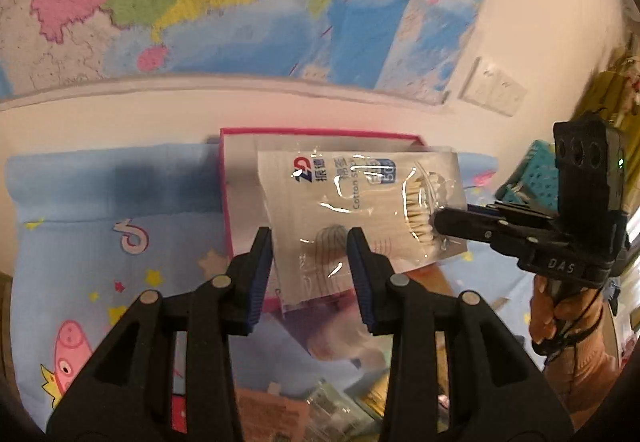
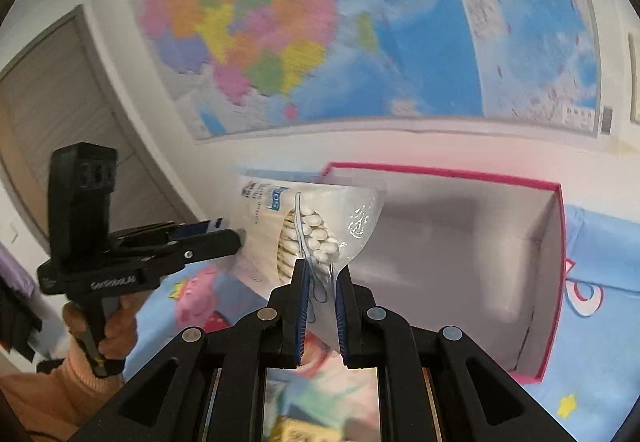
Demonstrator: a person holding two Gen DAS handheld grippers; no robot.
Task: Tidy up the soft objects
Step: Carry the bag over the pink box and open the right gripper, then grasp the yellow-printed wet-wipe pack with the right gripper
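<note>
A clear bag of cotton swabs (image 1: 360, 210) hangs in the air over a pink-rimmed open box (image 1: 240, 146). My right gripper (image 1: 436, 222) comes in from the right and is shut on the bag's right side. In the right wrist view the bag (image 2: 312, 234) sits pinched between the right gripper's (image 2: 322, 274) blue pads, left of the box's (image 2: 556, 242) grey inside. My left gripper (image 1: 310, 242) is open, with the bag's lower edge between its fingers and not squeezed. It also shows in the right wrist view (image 2: 236, 236), tip at the bag's left side.
A blue cartoon-print cloth (image 1: 100, 242) covers the surface under the box. A wall map (image 1: 200, 2) hangs behind. Other packets (image 1: 328, 402) lie near the bottom edge. A teal block (image 1: 536, 174) and yellow things stand at the right. A grey door (image 2: 60, 122) is at the left.
</note>
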